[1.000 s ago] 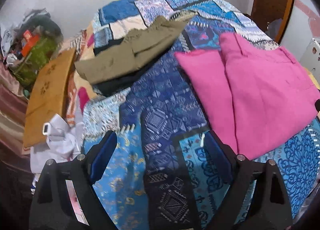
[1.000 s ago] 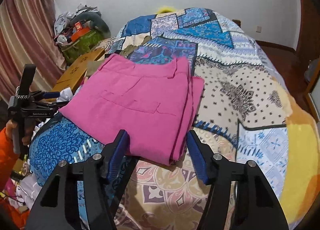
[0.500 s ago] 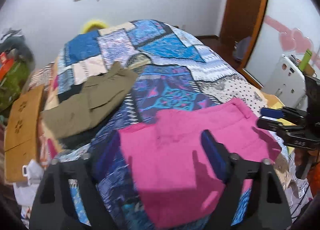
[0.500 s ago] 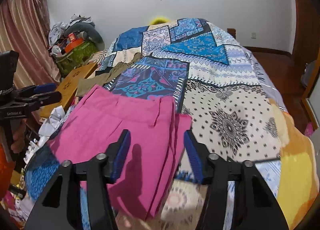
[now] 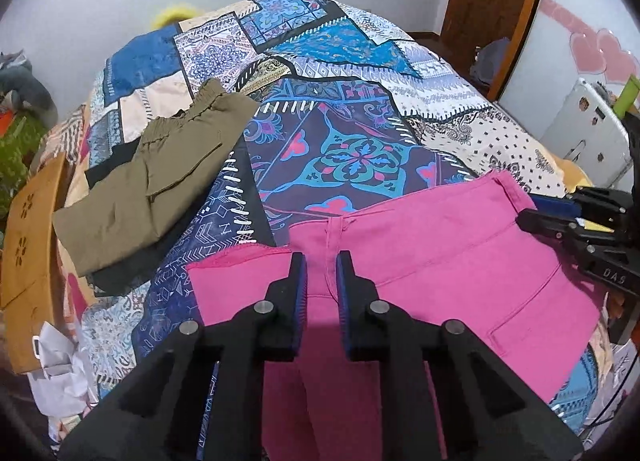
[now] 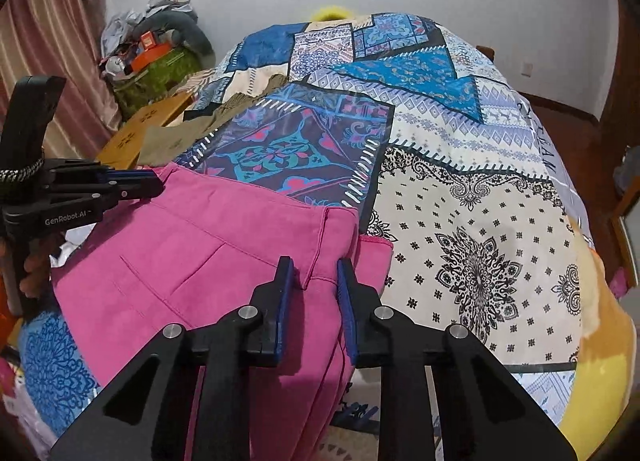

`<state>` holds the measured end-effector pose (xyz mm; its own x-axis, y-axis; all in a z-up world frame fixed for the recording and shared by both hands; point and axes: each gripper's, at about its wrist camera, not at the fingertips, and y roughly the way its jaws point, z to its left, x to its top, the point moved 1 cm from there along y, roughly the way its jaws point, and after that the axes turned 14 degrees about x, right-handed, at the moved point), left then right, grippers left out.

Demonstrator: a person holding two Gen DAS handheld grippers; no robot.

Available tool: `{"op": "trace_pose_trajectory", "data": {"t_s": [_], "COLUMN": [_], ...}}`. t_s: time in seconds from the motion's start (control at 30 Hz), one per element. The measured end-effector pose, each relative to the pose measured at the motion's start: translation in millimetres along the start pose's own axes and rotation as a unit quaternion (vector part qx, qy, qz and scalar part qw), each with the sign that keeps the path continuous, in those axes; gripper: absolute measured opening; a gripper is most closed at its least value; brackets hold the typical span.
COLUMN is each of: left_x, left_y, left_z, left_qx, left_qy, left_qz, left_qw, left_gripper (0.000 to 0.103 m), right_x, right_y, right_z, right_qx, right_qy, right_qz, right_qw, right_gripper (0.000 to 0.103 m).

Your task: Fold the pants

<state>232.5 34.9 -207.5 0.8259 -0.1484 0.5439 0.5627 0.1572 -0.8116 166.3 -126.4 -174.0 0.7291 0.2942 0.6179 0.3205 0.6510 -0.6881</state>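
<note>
Your pink pants (image 5: 420, 261) lie folded on the patchwork bedspread (image 5: 344, 149), at the near edge of the bed, waistband toward the far side.

Left tool (image 5: 321, 261): you hold it over the pants at 6 o'clock in its own view, angled down. Its jaws are closing and stand narrow, with pink cloth in the gap between the blue pads; whether the pads press on the fabric cannot be told.

Right tool (image 6: 315, 267): you hold it over the stacked edges of the pants, at 6 o'clock in its own view. Its jaws are likewise closing and narrow, with a fold of pink fabric between them; firm contact cannot be confirmed.

Each tool shows in the other's view: the right one at 3 o'clock, the left one at 9 o'clock.

Olive pants (image 5: 156, 181) lie folded on the bedspread at 10 o'clock in the left view, well apart from the pink pair. A cardboard box (image 5: 28, 261) stands beside the bed at 9 o'clock.
</note>
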Motion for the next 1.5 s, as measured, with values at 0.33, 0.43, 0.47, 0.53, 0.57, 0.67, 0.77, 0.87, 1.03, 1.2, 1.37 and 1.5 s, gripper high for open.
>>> {"op": "trace_pose_trajectory", "data": {"t_s": [0.33,0.43,0.47,0.53,0.57,0.67,0.77,0.87,1.03,1.2,1.37,1.5], "left_x": [0.2,-2.1,-3.7,-6.6,-8.4,-15.9,-25.2,-36.4,-47.5,-42.2,-35.7,-33.9], "left_y": [-23.0,-39.0,-45.4,-54.2,-58.3,-62.9,-57.2,-44.5,-21.0,-8.1,4.4,3.1], "left_z": [18.3,26.2,30.1,35.1,38.2,44.1,45.1,43.0,42.2,39.3,35.1,33.5], "left_qx": [0.0,0.012,0.013,0.014,0.015,0.009,-0.004,-0.011,-0.046,-0.086,-0.112,-0.129], "left_qy": [-0.038,-0.046,-0.052,-0.061,-0.067,-0.075,-0.077,-0.076,-0.095,-0.105,-0.102,-0.095], "left_qz": [-0.018,-0.034,-0.04,-0.047,-0.05,-0.045,-0.025,0.002,0.048,0.069,0.084,0.077], "left_qw": [0.9991,0.9983,0.9978,0.9969,0.9964,0.9961,0.9967,0.997,0.9933,0.9883,0.985,0.9841], "left_gripper": [0.031,0.043,0.051,0.062,0.068,0.081,0.081,0.081,0.081,0.081,0.081,0.069], "right_x": [6.1,8.7,9.2,9.6,9.2,5.8,-1.0,-10.5,-27.2,-30.7,-28.6,-26.2], "right_y": [-11.3,-25.3,-27.9,-36.1,-39.3,-47.2,-49.0,-40.9,-24.9,-17.8,-10.1,-7.5], "right_z": [5.7,12.2,14.1,19.7,22.5,29.0,29.8,24.2,8.5,-3.8,-6.8,-8.2], "right_qx": [-0.01,-0.012,-0.011,-0.012,-0.013,-0.017,-0.019,-0.014,0.008,0.038,0.048,0.06], "right_qy": [0.009,0.008,0.008,0.005,0.004,0.004,0.014,0.032,0.075,0.104,0.109,0.115], "right_qz": [-0.007,-0.022,-0.027,-0.038,-0.043,-0.058,-0.061,-0.043,-0.012,-0.007,-0.005,-0.005], "right_qw": [1.0,1.0,1.0,0.999,0.999,0.998,0.998,0.998,0.997,0.994,0.993,0.992], "right_gripper": [0.021,0.022,0.024,0.03,0.038,0.057,0.062,0.062,0.062,0.062,0.053,0.039]}}
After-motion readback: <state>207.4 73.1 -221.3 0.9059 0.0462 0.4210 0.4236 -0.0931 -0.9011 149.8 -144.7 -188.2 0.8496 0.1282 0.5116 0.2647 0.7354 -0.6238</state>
